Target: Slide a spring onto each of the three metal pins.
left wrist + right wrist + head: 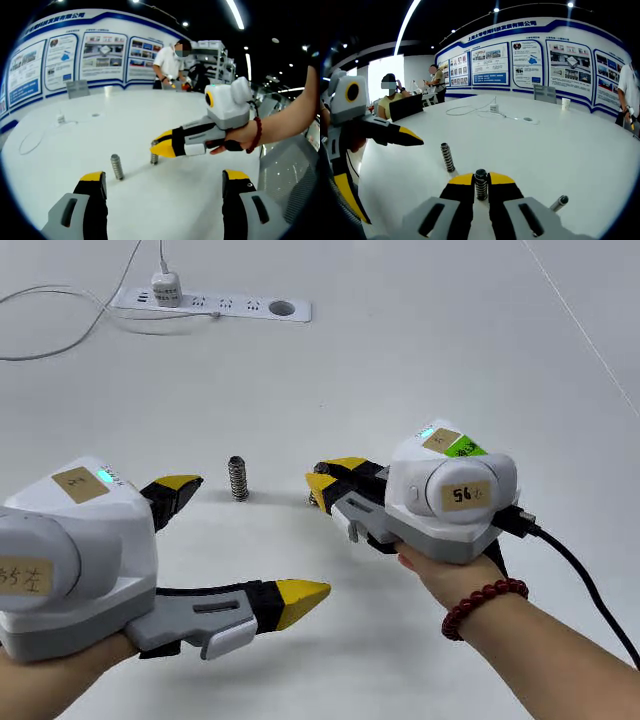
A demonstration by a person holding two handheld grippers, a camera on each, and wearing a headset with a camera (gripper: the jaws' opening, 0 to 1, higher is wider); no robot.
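A coiled spring [238, 478] stands upright on the white table [420, 360]; it appears as spring [117, 166] and spring [448, 157] in the gripper views. My right gripper [320, 480] is shut on a second spring [480, 184], upright between its yellow tips. That second spring [154, 158] reaches down to the table beneath the right gripper [161, 145]. A bare metal pin [559, 202] leans just to the right of the right gripper [480, 181]. My left gripper [238, 538] is open wide and holds nothing, a little nearer than the first spring. The left gripper [164, 176] faces both springs.
A white power strip [215, 305] with a charger [165, 285] and a cable [70, 335] lies at the table's far left. Two people [390, 92] are at the far end of the table, and another person [170, 65] stands by the wall.
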